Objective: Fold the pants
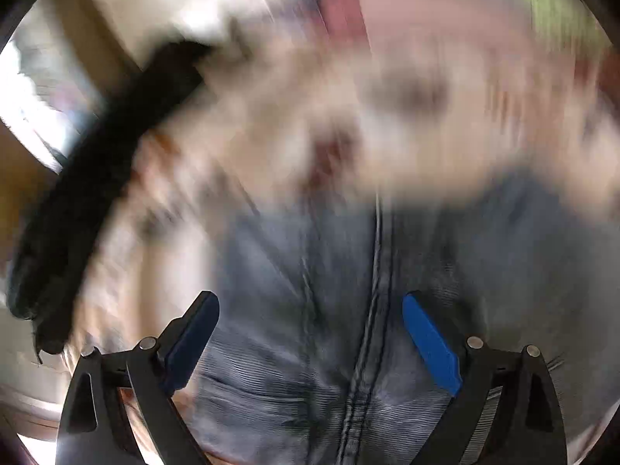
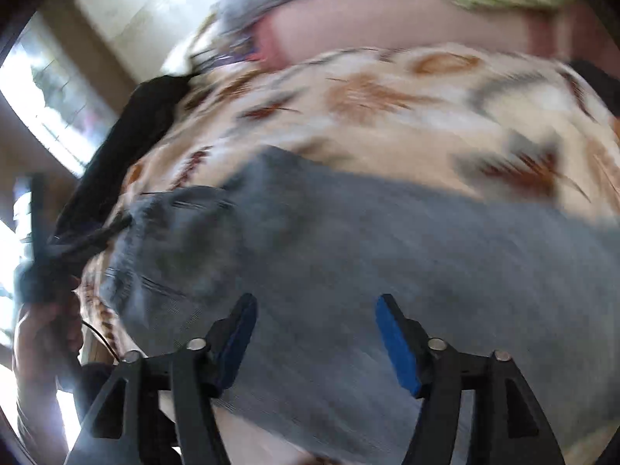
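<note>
Over the patterned blanket [image 2: 387, 89] of a bed, between folds of the task, as judged from grey-blue pants [image 2: 348, 240] lying spread and no cloth held. Pants resting on the blanket toward its near edge, one rounded end bunched at the blanket's left edge beside a black strip [image 2: 147, 116] of cloth or strap.

Left claw [image 1: 310, 333] wide apart, nothing between the blue pads, hovering over a stitched seam [image 1: 372, 310] that runs lengthwise through the denim. Right claw [image 2: 316, 333] likewise parted and empty, above a plain stretch of the same fabric. Contact with the cloth: cannot tell through the blur.

Next move, by judgement: picking a fresh pair of grasp points, likely along one edge or end, pinching through all layers, then carrying that end over the rest without dragging the bottom layer.

Denim: thick, finely ribbed weave, faded grey-blue, raised double stitching, soft creases near the bunched end. Blanket: plush, cream with brown and grey leaf shapes. Pink bedding [image 2: 387, 19] behind it, blurred.
</note>
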Demonstrator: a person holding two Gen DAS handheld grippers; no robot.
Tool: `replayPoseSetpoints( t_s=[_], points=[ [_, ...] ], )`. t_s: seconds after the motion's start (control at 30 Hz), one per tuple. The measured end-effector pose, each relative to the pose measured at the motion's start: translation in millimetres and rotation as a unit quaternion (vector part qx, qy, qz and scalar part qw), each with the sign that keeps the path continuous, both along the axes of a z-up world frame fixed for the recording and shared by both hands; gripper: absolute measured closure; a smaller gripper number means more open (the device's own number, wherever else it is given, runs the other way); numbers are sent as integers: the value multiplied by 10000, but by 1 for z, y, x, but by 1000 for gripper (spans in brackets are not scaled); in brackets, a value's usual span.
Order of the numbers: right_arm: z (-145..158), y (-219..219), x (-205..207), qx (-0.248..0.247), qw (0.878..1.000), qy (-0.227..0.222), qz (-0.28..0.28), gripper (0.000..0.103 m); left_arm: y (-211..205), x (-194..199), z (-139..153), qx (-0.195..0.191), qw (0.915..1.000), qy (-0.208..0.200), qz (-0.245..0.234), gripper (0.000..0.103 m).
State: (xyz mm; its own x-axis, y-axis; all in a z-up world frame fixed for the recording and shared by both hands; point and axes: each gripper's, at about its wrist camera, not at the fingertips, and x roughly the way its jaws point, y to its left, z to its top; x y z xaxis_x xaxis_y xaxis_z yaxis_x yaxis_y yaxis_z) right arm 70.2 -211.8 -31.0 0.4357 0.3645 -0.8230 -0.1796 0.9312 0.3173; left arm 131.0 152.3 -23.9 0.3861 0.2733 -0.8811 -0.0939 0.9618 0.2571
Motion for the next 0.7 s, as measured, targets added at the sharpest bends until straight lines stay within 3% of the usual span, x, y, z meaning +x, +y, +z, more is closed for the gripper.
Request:
replayPoseSetpoints(
  t_s=[0.03, 0.17, 0.23, 0.33, 0.4, 0.53, 0.6, 0.7],
  points=[
    [-14, -7, 2, 132, 9996, 184, 138, 18, 4, -1, -6, -16, 9995, -293, 71, 0],
    [16, -28, 0, 584, 9982, -14, -99, 19, 8, -5, 19, -154, 9983, -447, 331, 0],
    [37, -52, -15, 1072, 9928, -359, -385, 19, 2, -14, 36, -214, 9964, -762, 315, 0],
    [35, -92, -44, 1885, 9776, -314, -882, 19, -17, -29, 55, -392, 9923, -1170, 76, 0],
    [14, -126, -67, 2455, 9593, -46, -1397, 19, -35, -38, 60, -446, 9902, -1304, -235, 0],
    [-28, -181, -90, 3121, 9181, 287, -2427, 19, -68, -46, 57, -668, 9861, -1366, -664, 0],
    [-39, -206, -96, 3463, 8943, 275, -2821, 19, -76, -42, 50, -801, 9863, -1267, -687, 0],
    [-45, -231, -98, 3714, 8695, 171, -3251, 19, -92, -46, 46, -903, 9866, -1144, -734, 0]
  ],
)
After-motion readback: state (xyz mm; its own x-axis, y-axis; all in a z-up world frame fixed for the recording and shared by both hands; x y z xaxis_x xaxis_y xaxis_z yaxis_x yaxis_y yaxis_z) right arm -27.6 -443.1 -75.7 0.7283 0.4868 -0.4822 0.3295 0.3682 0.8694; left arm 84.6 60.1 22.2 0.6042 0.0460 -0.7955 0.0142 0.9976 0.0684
